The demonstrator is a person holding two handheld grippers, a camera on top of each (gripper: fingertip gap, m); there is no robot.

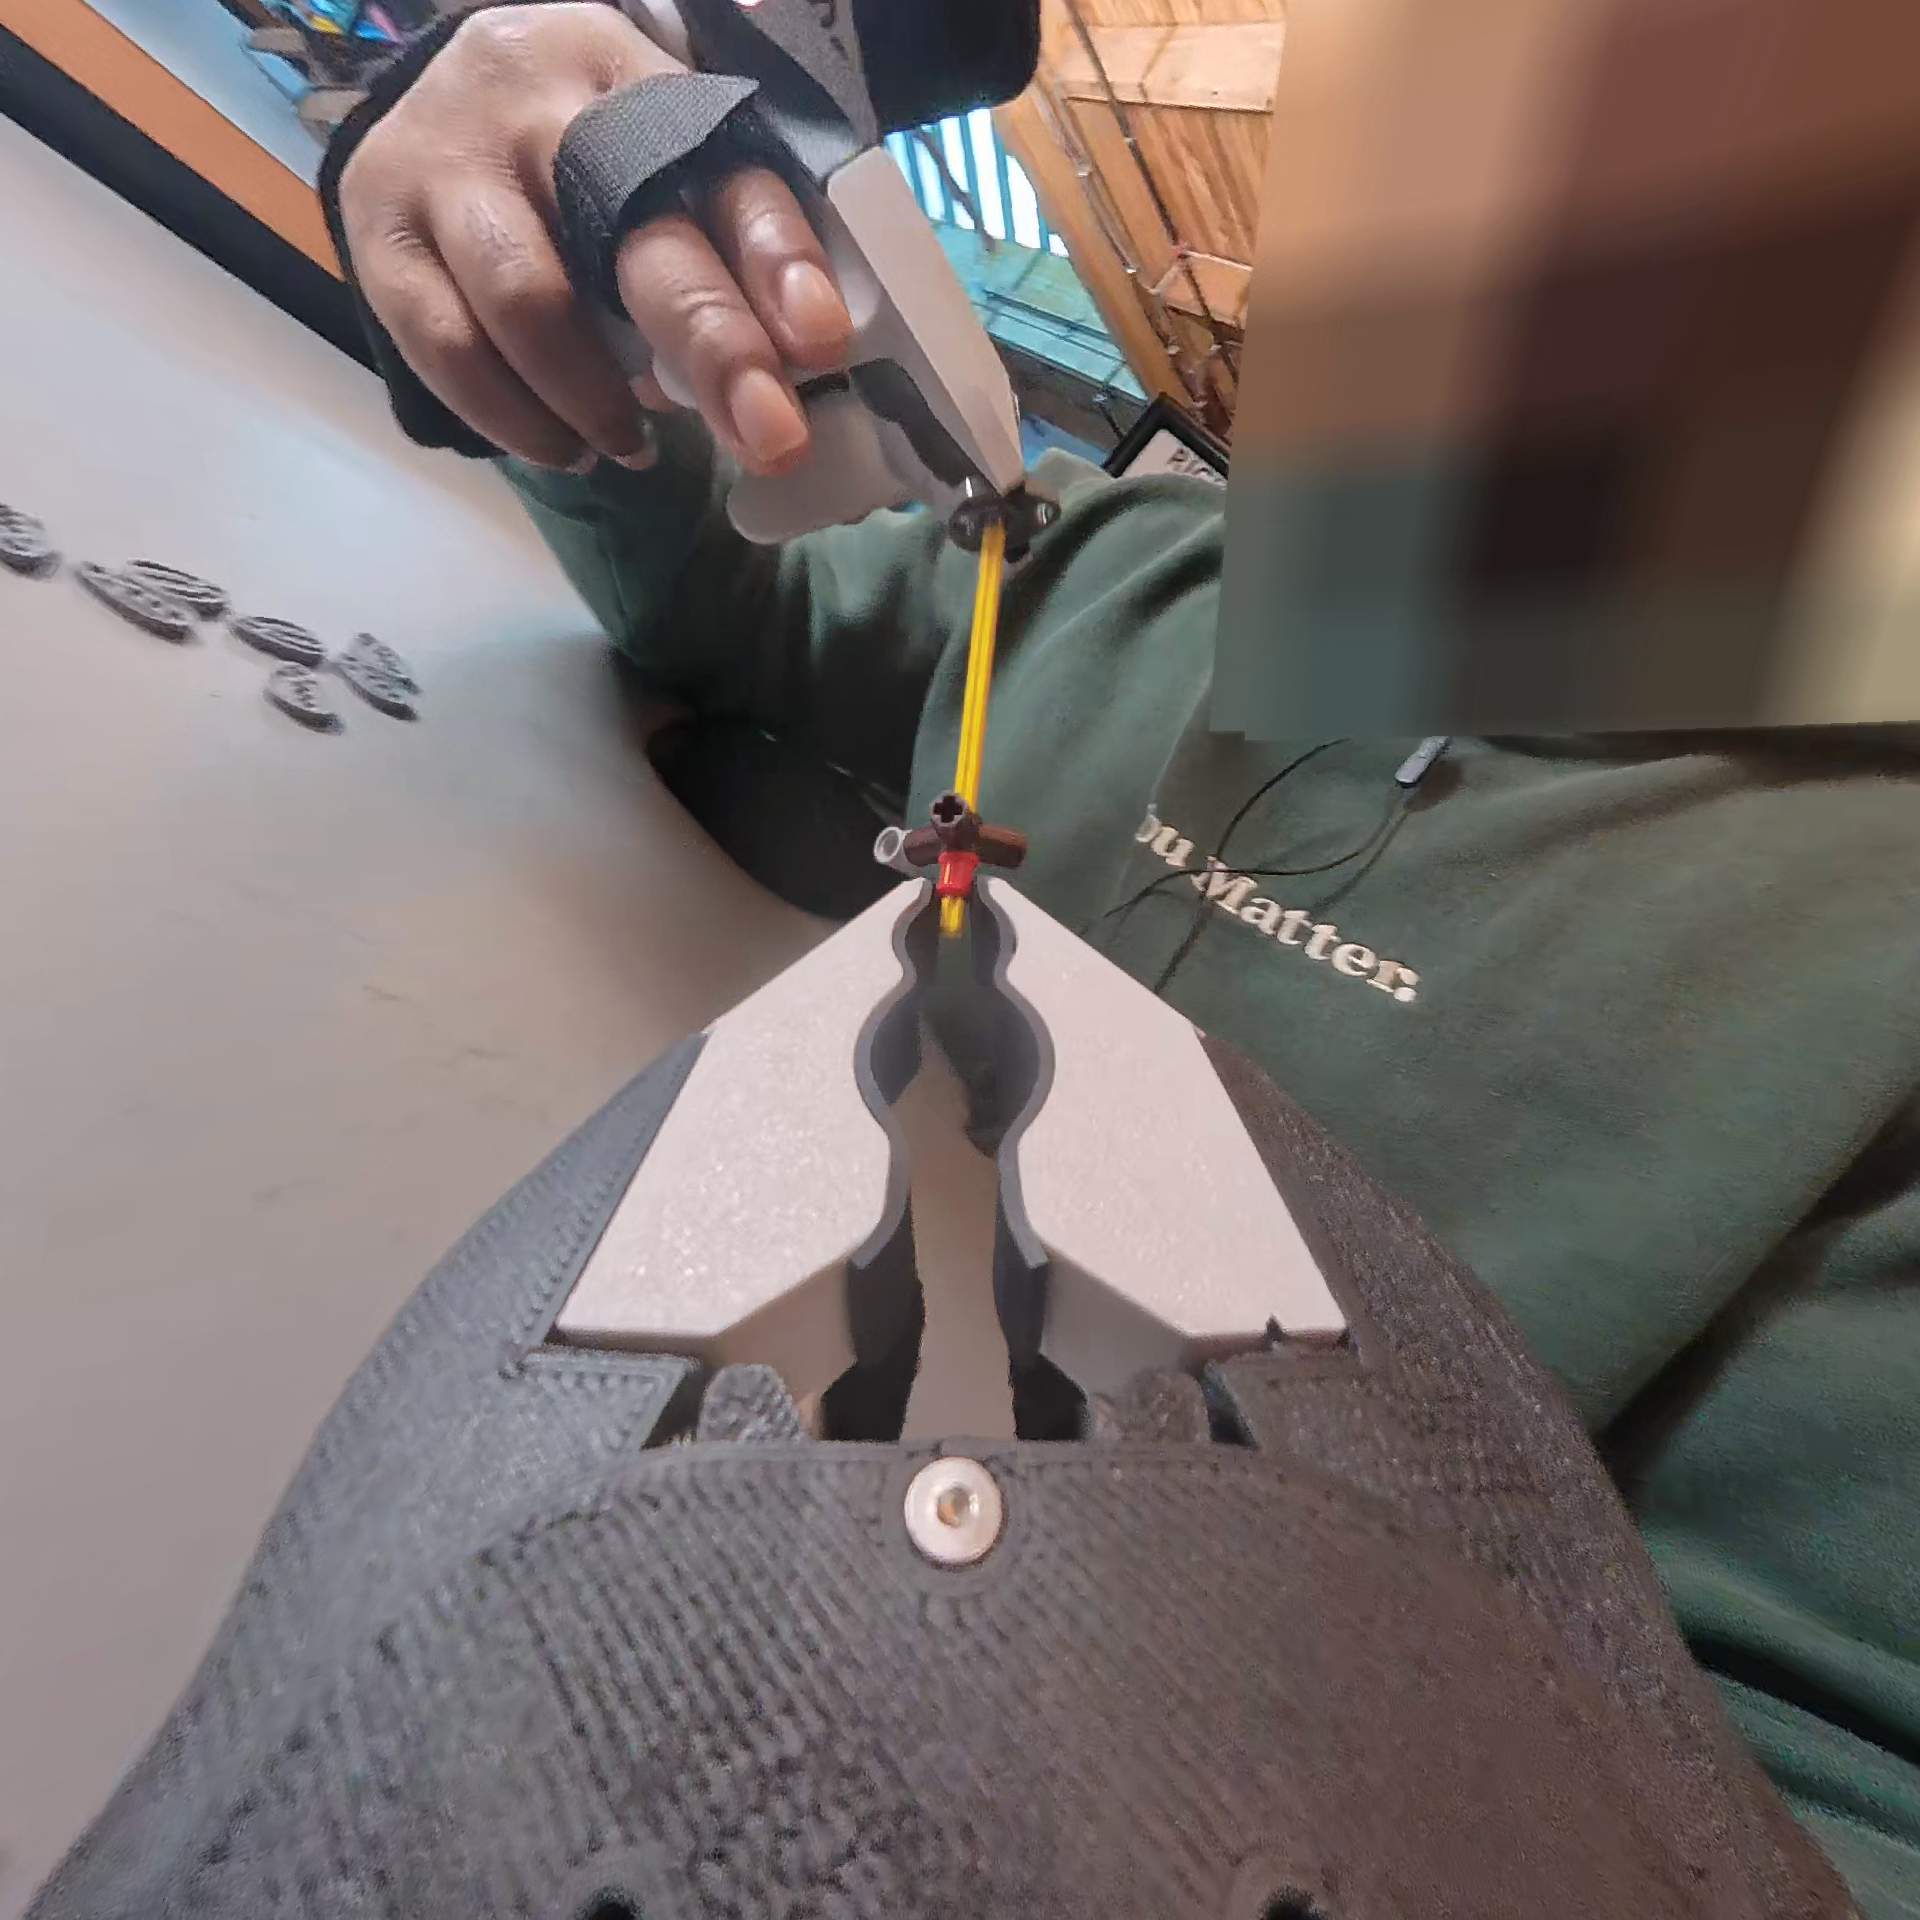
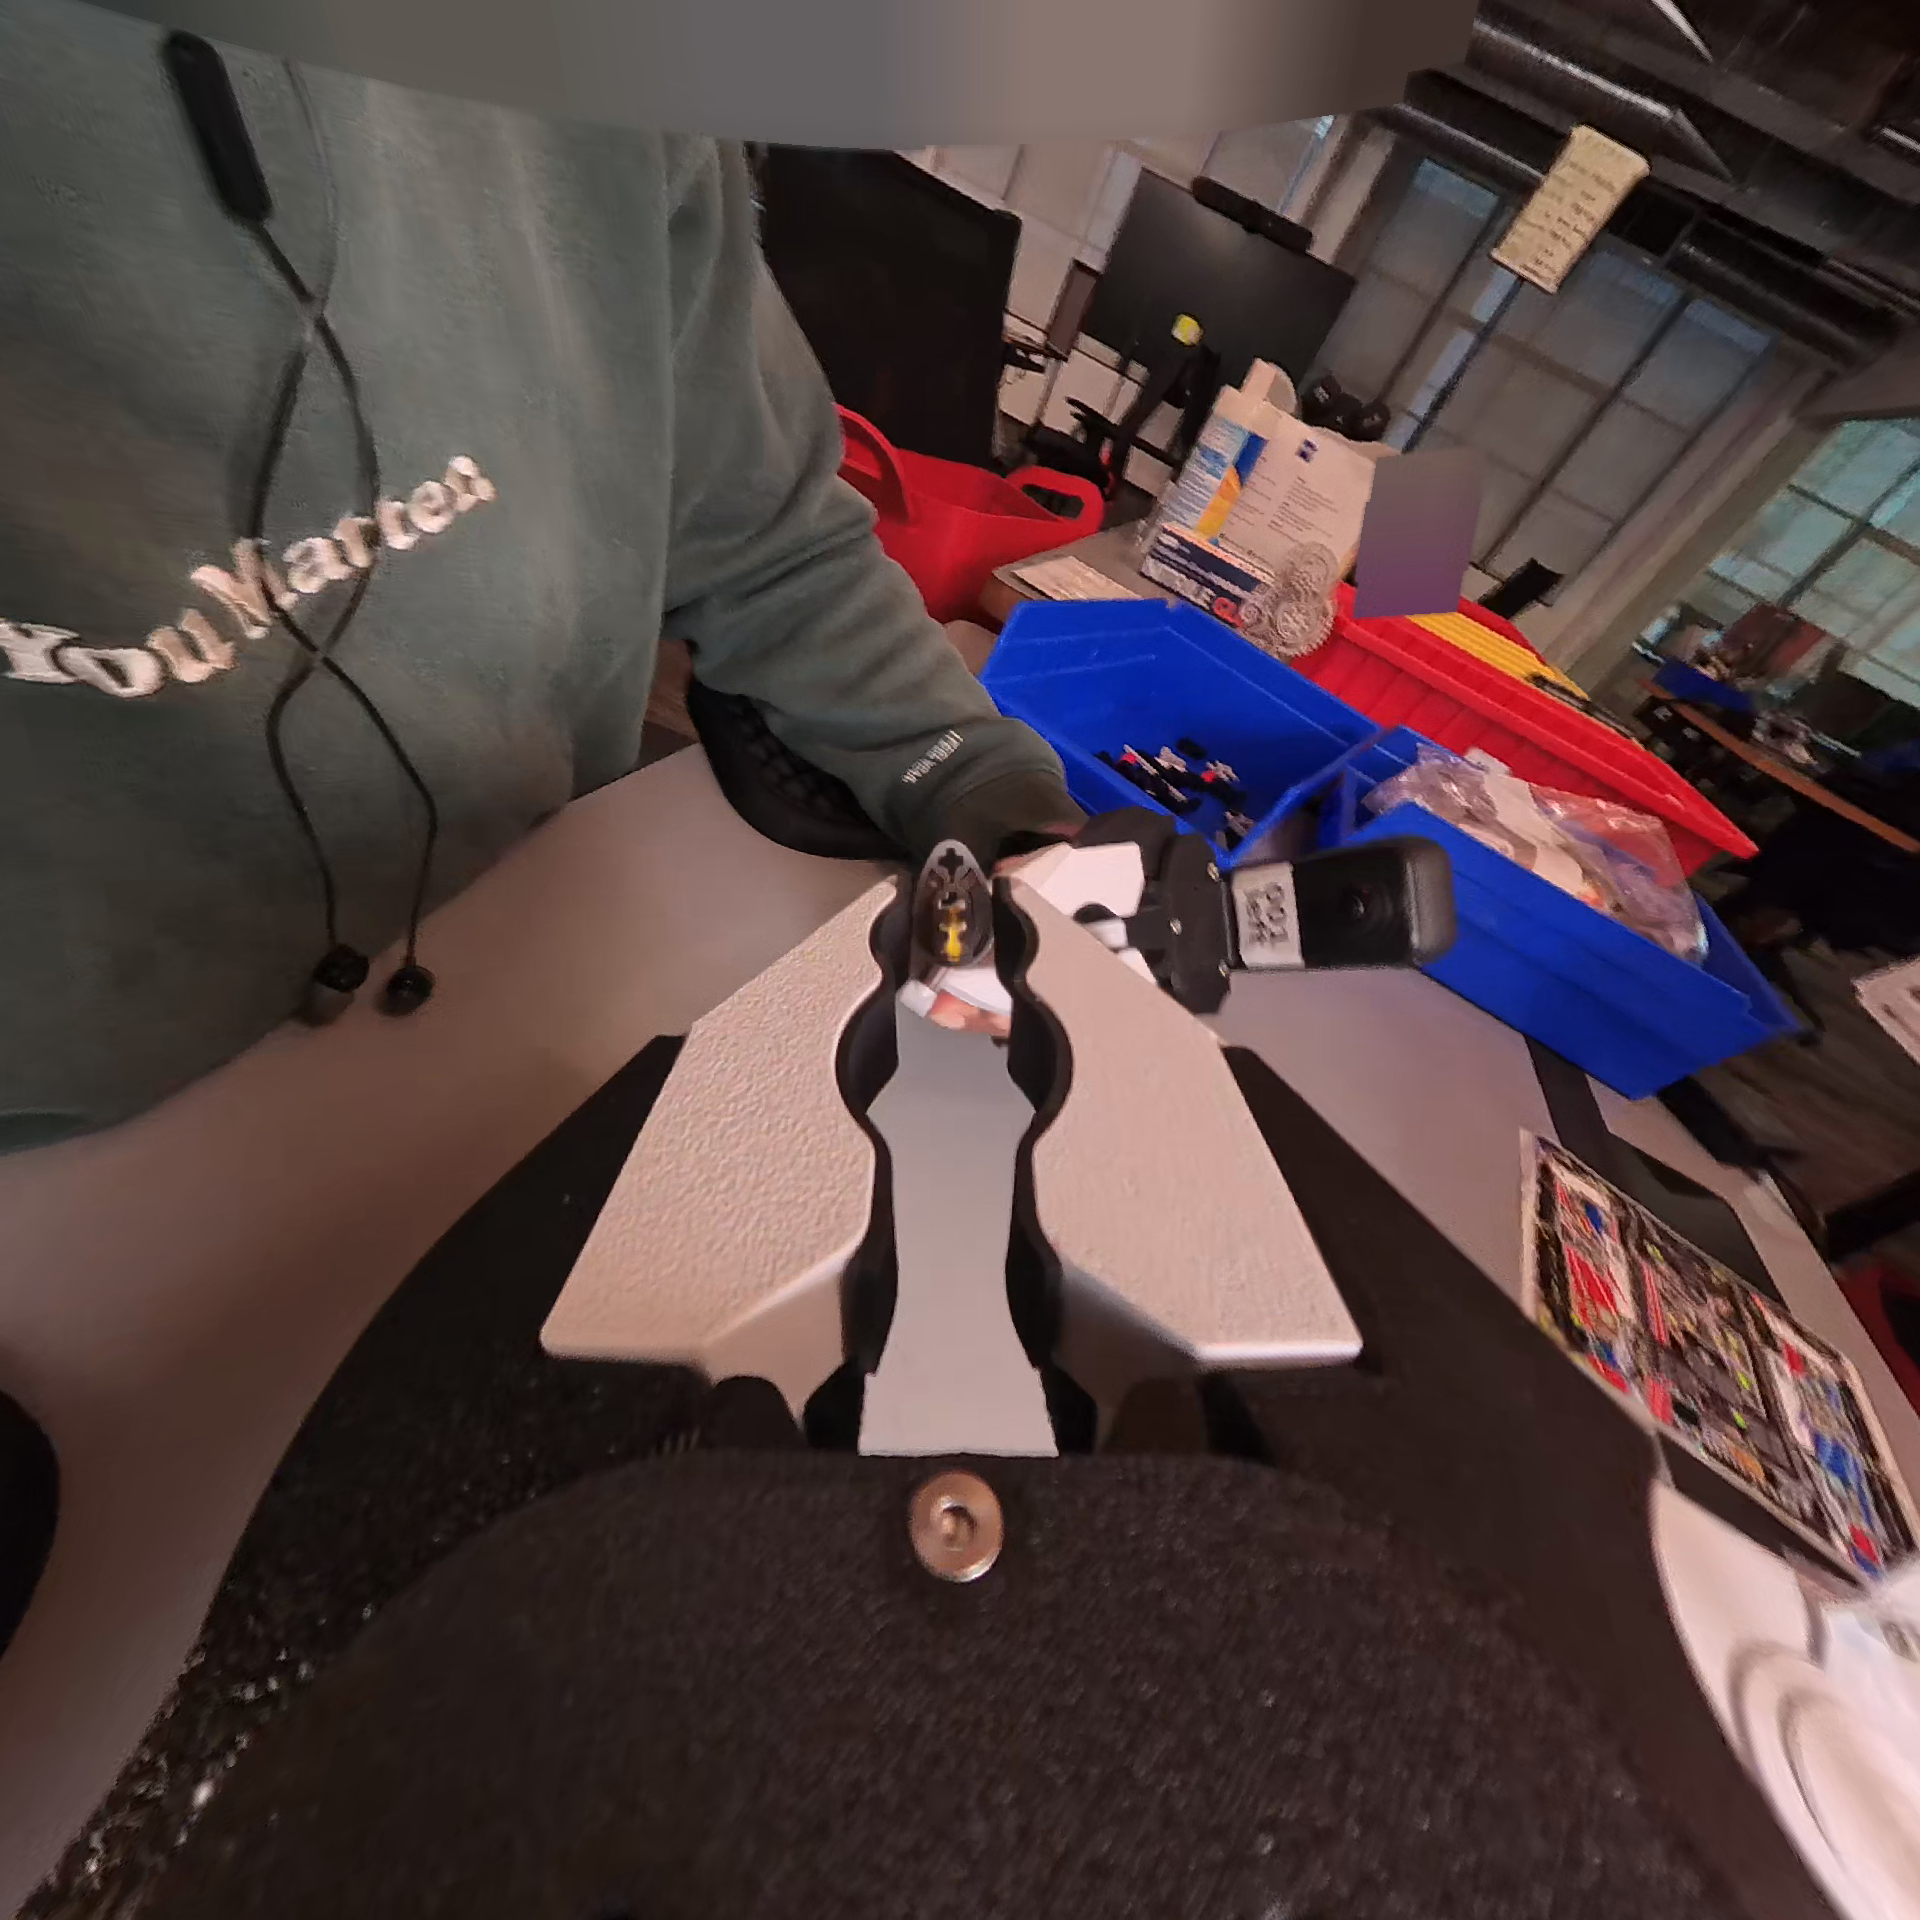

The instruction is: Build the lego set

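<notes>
Early days: 1 axle, a few parts on it

The left gripper (image 1: 951,920) pinches the yellow axle (image 1: 982,665) below its red bush (image 1: 953,871) and brown connector (image 1: 961,840); the right gripper (image 2: 951,914) clamps a dark oval piece (image 1: 1003,511) on the far end. Loose dark pieces (image 1: 270,639) wait on the table (image 1: 260,987).

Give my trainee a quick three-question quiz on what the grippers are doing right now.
1. True or false: the yellow axle lies flat on the table.
2. Which gripper pinches the axle's end next to the red bush? A) left B) right
3. Fill in: the right gripper holds a small ____ piece on the axle's far end.

Key: 1 false; it is held in the air between both grippers. 2 A, the left gripper. 3 black piece.
</notes>
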